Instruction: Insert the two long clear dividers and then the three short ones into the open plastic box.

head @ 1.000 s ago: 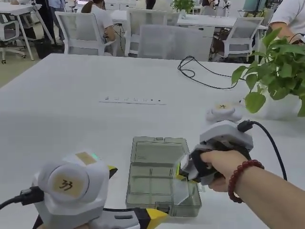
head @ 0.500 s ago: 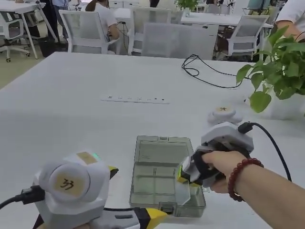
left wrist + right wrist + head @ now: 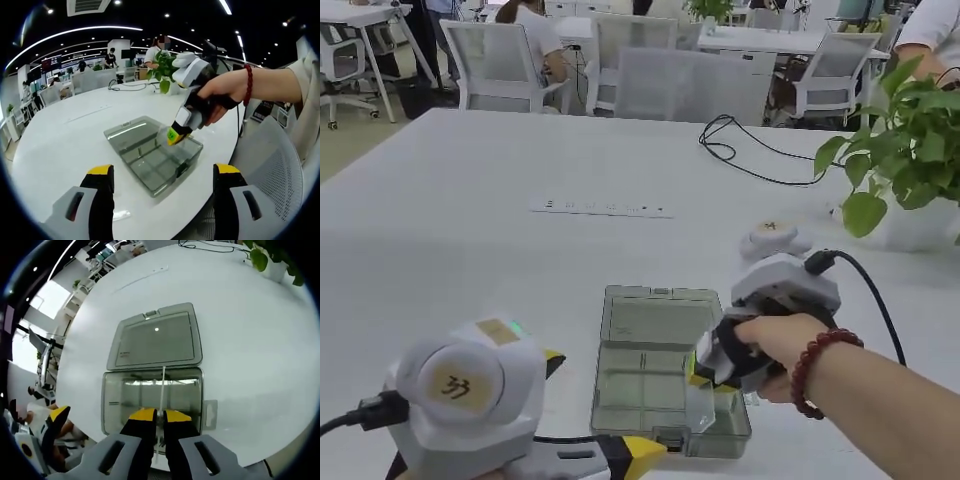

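Currently: open plastic box (image 3: 650, 318) on white table (image 3: 470, 220). Right gripper (image 3: 154, 416) clamped on one clear divider (image 3: 163, 385), upright over the tray, likely mid-insertion. Left gripper (image 3: 163, 170) spread, empty. Faint lines suggest seated dividers; count unclear.

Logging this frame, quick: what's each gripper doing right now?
Left gripper: open, empty.
Right gripper: shut on a divider, over the box.
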